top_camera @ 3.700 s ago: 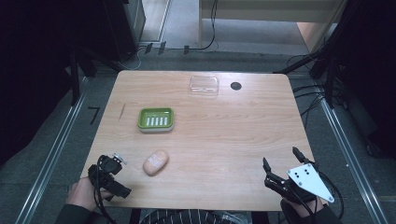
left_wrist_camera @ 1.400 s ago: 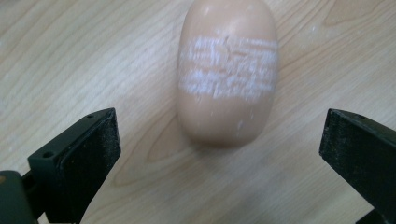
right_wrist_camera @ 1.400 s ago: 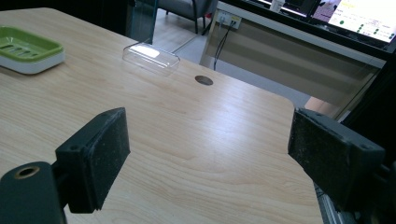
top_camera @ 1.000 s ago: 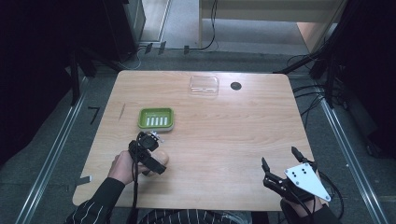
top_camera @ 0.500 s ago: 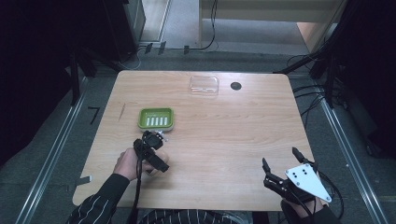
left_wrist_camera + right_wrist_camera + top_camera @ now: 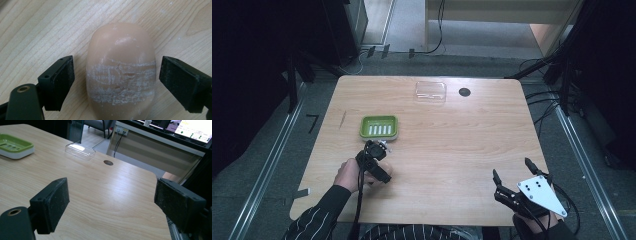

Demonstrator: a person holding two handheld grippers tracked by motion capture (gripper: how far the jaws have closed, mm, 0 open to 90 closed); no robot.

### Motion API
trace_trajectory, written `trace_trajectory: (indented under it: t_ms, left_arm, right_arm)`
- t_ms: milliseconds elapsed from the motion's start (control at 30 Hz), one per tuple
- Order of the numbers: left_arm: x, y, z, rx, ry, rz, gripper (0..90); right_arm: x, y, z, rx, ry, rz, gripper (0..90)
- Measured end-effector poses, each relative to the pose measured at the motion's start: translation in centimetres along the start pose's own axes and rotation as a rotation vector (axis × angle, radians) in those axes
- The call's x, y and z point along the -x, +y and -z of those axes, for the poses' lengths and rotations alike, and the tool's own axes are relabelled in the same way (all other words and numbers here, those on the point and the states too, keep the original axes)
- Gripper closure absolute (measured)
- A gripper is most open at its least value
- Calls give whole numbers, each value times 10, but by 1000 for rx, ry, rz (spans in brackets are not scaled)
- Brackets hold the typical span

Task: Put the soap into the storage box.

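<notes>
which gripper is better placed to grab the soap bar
Left. In the left gripper view its open jaws already straddle the soap bar, a gap on each side. The right gripper hovers open at the table's near right corner, far from it.

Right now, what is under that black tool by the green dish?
A tan oval soap bar lies on the wooden table between the left tool's open jaws. In the high view, hand and tool cover it.
</notes>
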State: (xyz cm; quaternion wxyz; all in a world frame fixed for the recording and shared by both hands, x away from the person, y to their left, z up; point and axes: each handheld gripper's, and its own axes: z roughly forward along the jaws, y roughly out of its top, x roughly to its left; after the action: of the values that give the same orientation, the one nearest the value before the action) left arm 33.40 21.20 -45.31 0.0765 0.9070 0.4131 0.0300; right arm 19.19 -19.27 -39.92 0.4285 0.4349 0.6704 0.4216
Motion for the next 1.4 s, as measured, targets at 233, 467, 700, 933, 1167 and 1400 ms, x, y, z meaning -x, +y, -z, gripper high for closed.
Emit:
trace_trajectory:
  t_ms: [233,467,700,933,1167,1400]
  left_arm:
    - [-1,-3,-2,-12,22,-3,194]
    - [2,-2,-1,-13,44,-20,274]
    - [2,-2,0,-6,43,-32,334]
    - [2,-2,0,1,43,-37,336]
    - [4,-2,2,12,31,-46,336]
    - [2,-2,8,21,26,-59,336]
  right_arm:
    - [-1,0,-2,0,7,9,134]
    - [0,0,-1,2,5,8,134]
    - [0,0,1,0,-1,-1,134]
    - [0,0,0,-3,-1,1,134]
    - [1,0,0,2,-4,-5,134]
    - [1,0,0,4,-1,-1,134]
